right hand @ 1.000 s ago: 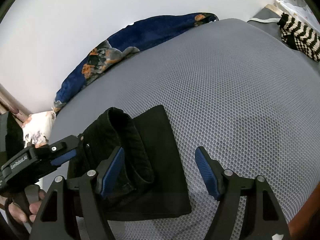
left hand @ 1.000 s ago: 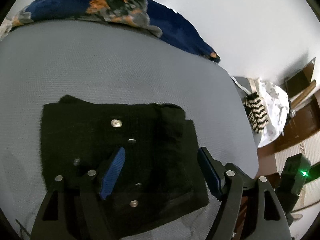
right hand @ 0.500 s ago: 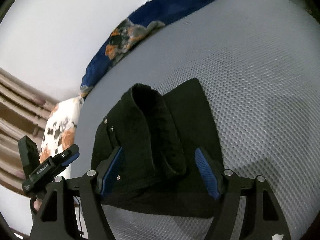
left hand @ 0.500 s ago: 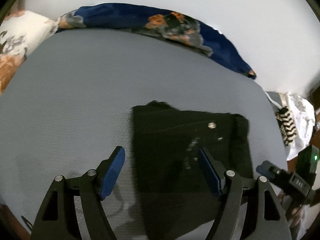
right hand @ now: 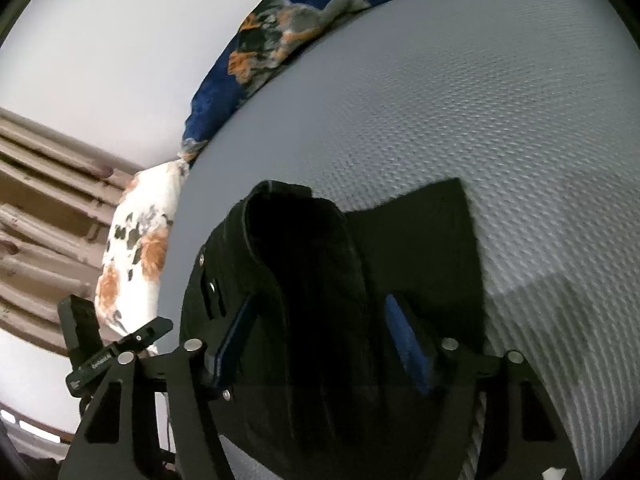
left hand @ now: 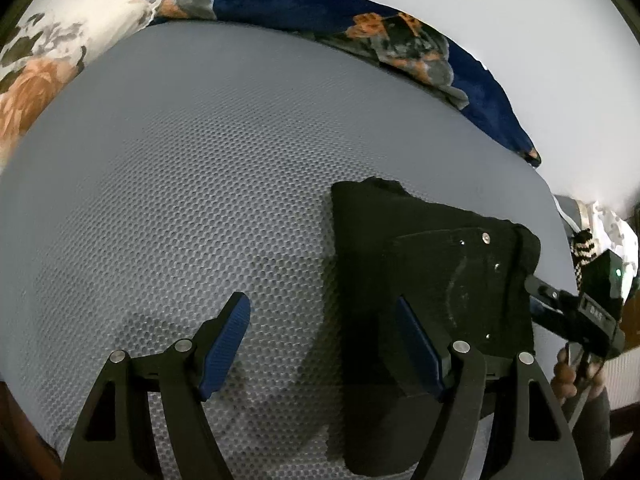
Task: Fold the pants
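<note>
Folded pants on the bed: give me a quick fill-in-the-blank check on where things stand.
1. The pants are colored ____.
2. The left gripper has its jaws ____.
3. The pants lie on a grey ____.
4. The blanket along the wall is mostly ____.

Missing words: black; open; mattress; blue

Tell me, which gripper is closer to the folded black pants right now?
Right. The right gripper hangs open directly over the black pants, fingers straddling the fold. The left gripper sits open off their edge, mostly above the grey mattress.
</note>
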A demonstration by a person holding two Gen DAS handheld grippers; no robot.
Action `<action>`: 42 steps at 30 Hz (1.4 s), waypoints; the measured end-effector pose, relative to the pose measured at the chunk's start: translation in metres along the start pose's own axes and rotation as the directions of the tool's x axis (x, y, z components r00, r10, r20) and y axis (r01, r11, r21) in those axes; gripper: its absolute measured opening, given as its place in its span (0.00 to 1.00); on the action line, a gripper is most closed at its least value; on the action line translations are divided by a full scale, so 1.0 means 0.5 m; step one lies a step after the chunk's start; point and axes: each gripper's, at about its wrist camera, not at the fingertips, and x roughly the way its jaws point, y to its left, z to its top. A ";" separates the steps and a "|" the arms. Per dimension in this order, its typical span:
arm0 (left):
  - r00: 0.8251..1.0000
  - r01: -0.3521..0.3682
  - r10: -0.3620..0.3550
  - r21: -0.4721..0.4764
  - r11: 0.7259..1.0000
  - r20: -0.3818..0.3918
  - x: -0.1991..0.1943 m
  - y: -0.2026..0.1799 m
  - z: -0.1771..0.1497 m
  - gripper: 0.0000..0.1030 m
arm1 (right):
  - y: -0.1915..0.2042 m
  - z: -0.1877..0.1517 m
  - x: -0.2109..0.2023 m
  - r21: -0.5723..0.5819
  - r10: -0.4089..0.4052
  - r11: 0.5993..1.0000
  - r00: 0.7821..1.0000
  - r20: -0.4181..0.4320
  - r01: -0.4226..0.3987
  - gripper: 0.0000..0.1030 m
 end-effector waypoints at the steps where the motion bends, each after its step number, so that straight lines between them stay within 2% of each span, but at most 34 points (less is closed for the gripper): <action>1: 1.000 -0.001 0.001 -0.004 1.000 -0.001 0.000 0.004 0.000 0.73 | 0.003 0.005 0.008 -0.003 0.009 1.000 1.000 -0.006 -0.009 0.58; 3: 1.000 -0.004 0.004 -0.010 1.000 -0.004 0.001 0.009 0.000 0.73 | 0.015 0.015 0.021 -0.017 0.017 1.000 1.000 -0.013 -0.017 0.55; 4: 1.000 -0.004 0.004 -0.013 1.000 -0.006 0.002 0.010 0.001 0.73 | 0.021 0.017 0.025 -0.019 0.030 0.999 0.999 -0.022 -0.031 0.44; 5: 1.000 -0.005 0.005 -0.017 1.000 -0.009 0.003 0.011 0.002 0.73 | 0.024 0.019 0.029 -0.013 0.040 0.999 0.999 -0.030 -0.041 0.29; 6: 1.000 -0.004 0.004 -0.021 1.000 -0.010 0.005 0.013 0.001 0.73 | 0.028 0.018 0.029 -0.005 0.043 0.999 0.999 -0.033 -0.043 0.24; 8: 1.000 -0.004 0.004 -0.023 1.000 -0.012 0.007 0.014 0.001 0.73 | 0.044 0.010 0.018 -0.016 0.010 1.000 1.000 -0.012 -0.011 0.16; 11: 1.000 0.013 -0.013 -0.024 1.000 -0.005 0.008 0.011 0.003 0.73 | 0.074 -0.006 -0.021 -0.014 0.000 1.000 0.999 0.035 0.000 0.10; 16: 0.999 0.040 -0.040 -0.010 0.999 0.013 0.013 -0.004 0.010 0.73 | 0.119 -0.033 -0.089 -0.035 -0.052 0.998 0.992 0.119 0.056 0.09; 19: 0.999 0.042 -0.042 0.012 0.999 0.020 0.017 -0.018 0.012 0.73 | 0.104 -0.046 -0.117 -0.007 -0.079 0.997 0.985 0.156 0.081 0.09; 22: 0.999 0.049 -0.050 0.029 0.998 0.021 0.024 -0.032 0.009 0.73 | 0.045 -0.060 -0.137 0.084 -0.097 0.993 0.979 0.177 0.083 0.09; 25: 0.999 0.048 -0.048 0.035 0.998 0.007 0.040 -0.043 0.005 0.73 | -0.016 -0.068 -0.122 0.140 -0.147 0.982 0.976 0.159 0.125 0.09; 30: 1.000 0.009 -0.008 0.075 0.997 -0.024 0.088 -0.063 -0.005 0.73 | -0.053 -0.071 -0.103 0.175 -0.142 0.978 0.976 0.167 0.113 0.12; 34: 0.999 -0.028 0.033 0.110 0.994 -0.043 0.127 -0.070 -0.017 0.73 | -0.036 -0.071 -0.098 0.163 -0.178 0.975 0.970 0.166 0.151 0.22; 37: 0.999 -0.048 0.051 0.152 0.987 -0.018 0.127 -0.078 -0.022 0.73 | -0.030 -0.080 -0.113 0.163 -0.214 0.969 0.962 0.172 0.186 0.28; 42: 0.999 -0.027 0.033 0.155 0.988 -0.041 0.119 -0.077 -0.036 0.73 | -0.006 -0.111 -0.148 0.147 -0.257 0.962 0.949 0.185 0.232 0.28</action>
